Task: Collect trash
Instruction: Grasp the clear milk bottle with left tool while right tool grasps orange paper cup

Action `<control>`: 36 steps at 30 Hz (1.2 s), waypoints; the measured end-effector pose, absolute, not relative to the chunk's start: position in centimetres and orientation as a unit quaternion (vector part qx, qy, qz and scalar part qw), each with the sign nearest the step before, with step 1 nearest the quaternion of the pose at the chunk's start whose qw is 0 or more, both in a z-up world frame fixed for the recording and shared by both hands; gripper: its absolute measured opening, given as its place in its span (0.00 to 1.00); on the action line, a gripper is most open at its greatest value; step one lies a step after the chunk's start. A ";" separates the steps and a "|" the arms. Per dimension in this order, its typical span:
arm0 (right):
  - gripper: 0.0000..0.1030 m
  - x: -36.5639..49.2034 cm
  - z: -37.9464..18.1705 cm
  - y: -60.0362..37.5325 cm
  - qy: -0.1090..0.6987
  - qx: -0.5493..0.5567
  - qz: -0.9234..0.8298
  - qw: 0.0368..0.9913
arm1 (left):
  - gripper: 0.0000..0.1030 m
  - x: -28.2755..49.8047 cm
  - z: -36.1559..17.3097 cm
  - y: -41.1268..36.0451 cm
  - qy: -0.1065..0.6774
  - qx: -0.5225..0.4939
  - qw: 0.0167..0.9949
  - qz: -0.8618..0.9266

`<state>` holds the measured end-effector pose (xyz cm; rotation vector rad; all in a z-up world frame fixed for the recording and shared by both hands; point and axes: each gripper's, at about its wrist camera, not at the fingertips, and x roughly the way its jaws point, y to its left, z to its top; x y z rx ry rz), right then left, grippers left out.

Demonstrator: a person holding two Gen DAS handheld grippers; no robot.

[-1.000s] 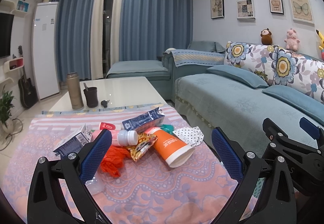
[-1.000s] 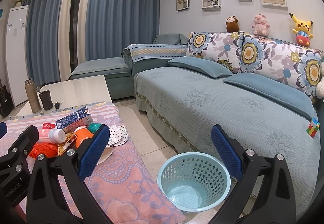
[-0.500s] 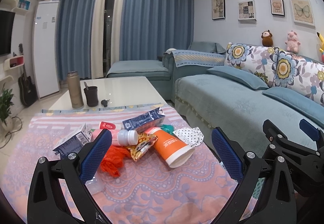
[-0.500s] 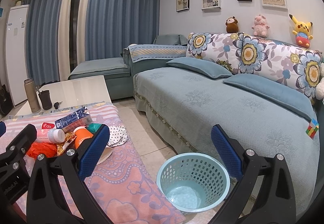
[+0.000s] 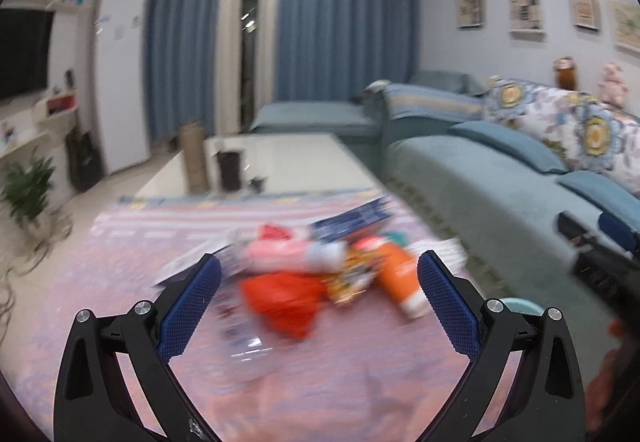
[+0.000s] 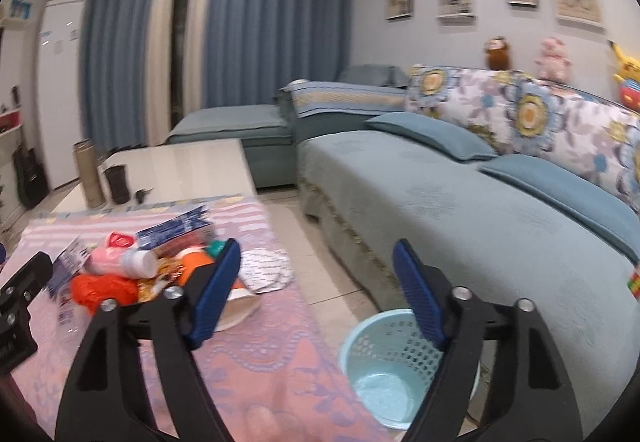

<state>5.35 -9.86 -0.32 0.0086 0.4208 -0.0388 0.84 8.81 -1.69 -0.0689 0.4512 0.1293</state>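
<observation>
Two grippers are seen above a table spread with a pink cloth (image 6: 256, 358). On the left, the left gripper (image 5: 318, 296) is held wide apart with nothing between its blue pads, and it is aimed at the trash pile (image 5: 320, 270) on the cloth (this view is blurred). In that pile a red bag (image 6: 104, 288), a pink bottle (image 6: 120, 260), a blue carton (image 6: 174, 228) and an orange cup (image 6: 196, 262) can be made out, all touching or overlapping, with a dotted white wrapper (image 6: 266, 268) just beside them. Further right, the right gripper (image 6: 316, 290) is closing, and nothing is caught between its pads. Below it, on the floor between table and sofa (image 6: 460, 202), a pale blue basket (image 6: 384, 366) is set upright.
</observation>
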 end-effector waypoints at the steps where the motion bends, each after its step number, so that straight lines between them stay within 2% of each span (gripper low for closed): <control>1: 0.65 5.8 -0.4 -9.4 0.214 0.007 -0.007 0.977 | 0.92 1.1 -2.1 10.6 0.235 -0.047 0.968 0.077; 3: 0.60 7.3 -0.6 -8.2 0.229 0.009 0.024 0.973 | 0.92 1.5 -2.9 13.3 0.255 -0.066 0.961 0.087; 8: 0.57 10.2 -1.8 -5.1 0.263 -0.002 0.077 0.962 | 0.92 3.7 -5.4 17.9 0.313 -0.092 0.942 0.079; 11: 0.41 11.5 -2.9 -3.0 0.282 -0.013 0.106 0.953 | 0.92 4.9 -7.5 19.4 0.346 -0.133 0.926 0.065; 17: 0.41 14.4 -5.1 -2.4 0.306 -0.045 0.103 0.945 | 0.91 7.1 -10.1 18.9 0.388 -0.135 0.909 0.068; 19: 0.43 15.8 -6.0 -2.5 0.323 -0.057 0.113 0.938 | 0.89 7.9 -10.7 18.7 0.402 -0.130 0.903 0.079; 20: 0.47 16.2 -6.3 -2.6 0.328 -0.059 0.117 0.936 | 0.87 8.5 -11.1 18.7 0.412 -0.128 0.898 0.081; 22: 0.51 17.3 -7.1 -2.6 0.338 -0.066 0.124 0.931 | 0.73 9.4 -11.9 18.6 0.431 -0.131 0.889 0.081; 23: 0.52 17.8 -7.5 -2.8 0.343 -0.067 0.126 0.928 | 0.70 9.7 -12.1 18.7 0.439 -0.135 0.885 0.079; 30: 0.55 20.7 -10.5 -4.9 0.396 -0.025 0.155 0.905 | 0.66 9.6 -13.2 19.8 0.446 -0.152 0.880 0.059; 32: 0.63 21.3 -11.2 -5.0 0.408 -0.007 0.169 0.897 | 0.64 9.3 -13.1 20.0 0.446 -0.155 0.880 0.054; 36: 0.69 21.7 -11.7 -4.3 0.421 0.011 0.194 0.886 | 0.58 7.9 -12.8 20.5 0.442 -0.143 0.884 0.046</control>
